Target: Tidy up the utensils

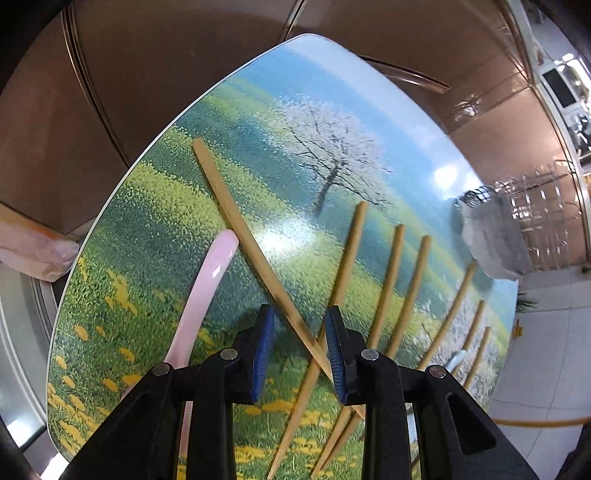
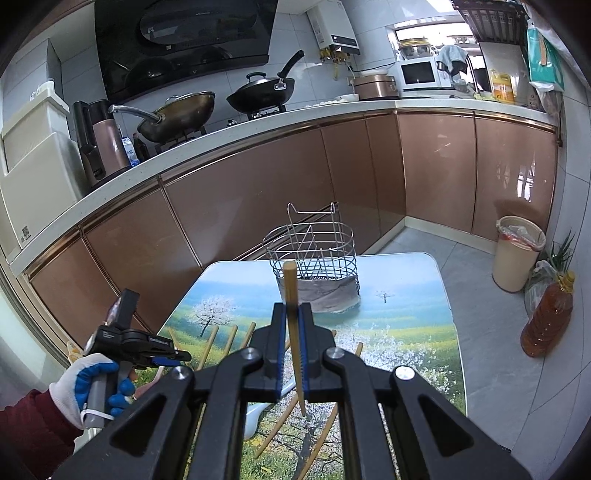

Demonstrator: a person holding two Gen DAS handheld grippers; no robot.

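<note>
Copper-brown cabinets (image 2: 236, 218) under a white counter (image 2: 207, 134); grey tiled floor (image 2: 491, 354).

Landscape-print table (image 2: 424, 291); lying on it: loose chopsticks (image 1: 388, 291), one crossing another, pink spoon (image 1: 207, 291) at the left edge, wire rack (image 2: 314, 254) at the far end.

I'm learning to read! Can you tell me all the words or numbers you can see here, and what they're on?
None can be read.
Left gripper: white lettering on its side, too small.
Range hood: small mark, blurred.
White box: square code label, no readable words.
Water heater: marks too blurred.
</note>
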